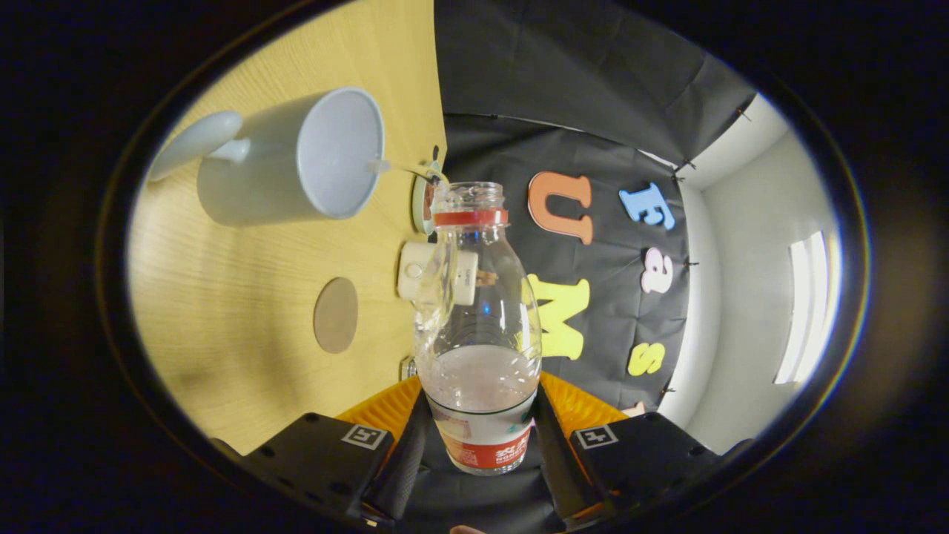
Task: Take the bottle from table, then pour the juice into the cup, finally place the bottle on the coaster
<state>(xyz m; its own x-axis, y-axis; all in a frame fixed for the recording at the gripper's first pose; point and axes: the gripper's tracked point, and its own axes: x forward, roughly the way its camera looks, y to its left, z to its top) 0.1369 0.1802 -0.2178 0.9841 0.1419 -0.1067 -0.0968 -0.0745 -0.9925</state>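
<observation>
One gripper [480, 437], its two fingers pressed against either side of one clear bottle [478, 326] (uncapped, with one red ring at its neck and one label band near its base). On the wooden surface [245, 297]: one pale mug-shaped cup [296, 159] with one handle, one round brown coaster [335, 315], one small white boxlike object [415, 271] seen partly through the bottle, and one round greenish item [422, 204] beyond it, too blurred to identify.

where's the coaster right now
In the gripper view, the round brown coaster lies flat on the wooden table, beyond the gripper holding the bottle, nearer than the cup.
</observation>
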